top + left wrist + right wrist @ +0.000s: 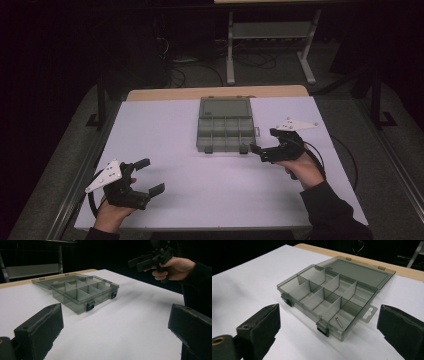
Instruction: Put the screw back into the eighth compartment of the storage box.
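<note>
We hold 2 grippers, the left gripper (152,175) and right gripper (261,150), spread wide and empty, near the open box (226,132), whose corner holds seemingly 1 screw (338,321).

One box (329,293), one screw (338,322), two grippers (150,176)

— What is standing in your way on the white sheet (210,185)?

— Just the organizer box (226,134), sitting toward the far middle, with its lid (225,107) lying open flat behind it.

— And around your grippers?

— Your left gripper (145,176) is hovering over bare sheet, well apart from the box. Your right gripper (264,144) is hanging just beside the box's right front corner, jaws spread.
</note>
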A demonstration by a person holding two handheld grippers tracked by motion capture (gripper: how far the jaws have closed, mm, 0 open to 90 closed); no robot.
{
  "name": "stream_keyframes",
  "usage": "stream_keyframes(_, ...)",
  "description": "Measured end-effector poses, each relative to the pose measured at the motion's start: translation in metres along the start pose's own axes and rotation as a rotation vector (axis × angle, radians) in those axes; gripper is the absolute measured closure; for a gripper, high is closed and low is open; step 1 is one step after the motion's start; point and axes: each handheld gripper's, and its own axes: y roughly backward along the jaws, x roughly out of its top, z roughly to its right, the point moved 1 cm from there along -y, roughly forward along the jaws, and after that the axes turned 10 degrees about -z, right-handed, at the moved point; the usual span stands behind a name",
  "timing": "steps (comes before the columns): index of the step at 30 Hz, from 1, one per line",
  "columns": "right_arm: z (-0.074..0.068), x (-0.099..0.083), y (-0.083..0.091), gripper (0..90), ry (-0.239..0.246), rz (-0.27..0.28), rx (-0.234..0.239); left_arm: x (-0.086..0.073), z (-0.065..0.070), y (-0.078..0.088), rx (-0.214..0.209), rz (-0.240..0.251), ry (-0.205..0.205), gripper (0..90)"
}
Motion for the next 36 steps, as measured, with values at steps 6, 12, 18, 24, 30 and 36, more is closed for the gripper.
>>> stream_keyframes(6, -0.006, -0.014, 0.011, 0.9, 0.026, 0.012, 0.022, 0.0, 0.0, 0.001, 0.002, -0.007, -0.007, 0.0)
stream_keyframes(12, -0.013, -0.027, 0.021, 0.8, 0.056, 0.044, 0.021, -0.001, 0.001, 0.002, 0.004, -0.002, 0.008, 0.0)
stream_keyframes(18, -0.015, -0.042, 0.03, 0.8, 0.052, 0.104, 0.016, -0.002, 0.002, 0.004, 0.01, -0.004, 0.012, 0.0)
stream_keyframes(24, -0.015, -0.056, 0.04, 0.9, 0.03, 0.168, 0.012, -0.003, 0.002, 0.004, 0.011, -0.003, 0.009, 0.0)
stream_keyframes(30, -0.013, -0.069, 0.049, 0.8, 0.035, 0.203, -0.001, -0.005, 0.001, 0.002, 0.01, -0.005, 0.014, 0.0)
stream_keyframes(36, -0.01, -0.084, 0.054, 0.8, 0.019, 0.202, -0.011, -0.007, 0.001, 0.0, 0.008, -0.02, 0.011, 0.0)
